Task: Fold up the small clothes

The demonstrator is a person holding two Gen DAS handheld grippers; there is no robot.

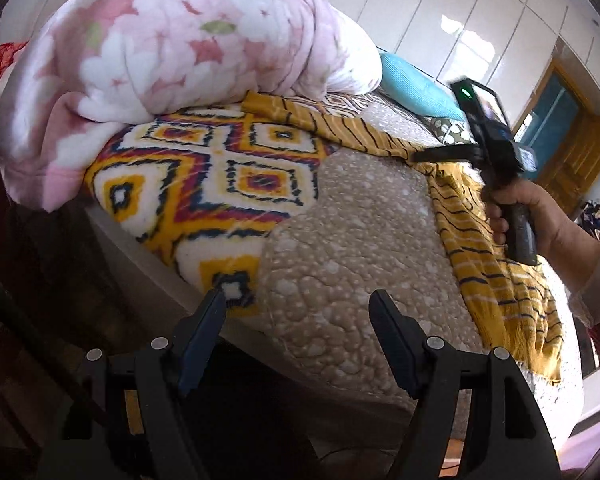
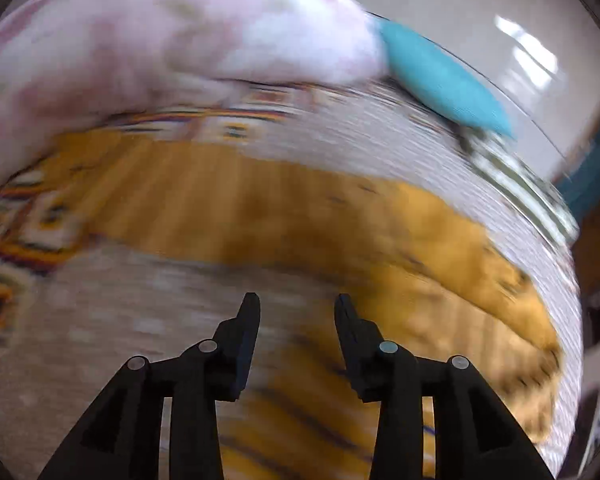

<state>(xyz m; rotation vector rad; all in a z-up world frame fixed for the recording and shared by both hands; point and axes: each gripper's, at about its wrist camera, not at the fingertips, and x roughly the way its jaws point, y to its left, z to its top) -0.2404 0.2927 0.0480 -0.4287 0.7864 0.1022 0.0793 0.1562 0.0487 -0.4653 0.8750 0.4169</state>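
— Looking along the left hand-held gripper [image 1: 298,300], what do you get?

— Its two black fingers stand well apart with nothing between them, hovering near the edge of a bed with a beige quilted mattress cover [image 1: 352,248]. One fingertip overlaps the corner of a diamond-patterned fleece blanket [image 1: 204,184] in yellow, white, navy and magenta.

— And the clothing?

— A mustard-yellow garment with dark stripes [image 1: 496,264] lies stretched in a long band across the bed, running from under a rolled pink floral comforter [image 1: 172,56] toward the bed's near right corner, where its fringed hem hangs at the edge.

— Where is the other tool?

— The right hand-held gripper [image 1: 424,157] is held above the garment by the person's right hand [image 1: 540,220], which wraps the handle. From that side view I cannot tell how wide its fingers stand.

— Does its own camera help?

— Yes. That view is heavily motion-blurred, but the right hand-held gripper [image 2: 296,306] shows its fingers parted and empty, over the striped garment [image 2: 284,208], which crosses the frame as an orange-yellow band.

— Anything behind?

— A turquoise pillow [image 1: 416,84] beside the comforter, glossy white wardrobe doors [image 1: 460,12], and a wooden door [image 1: 572,148] at the right.
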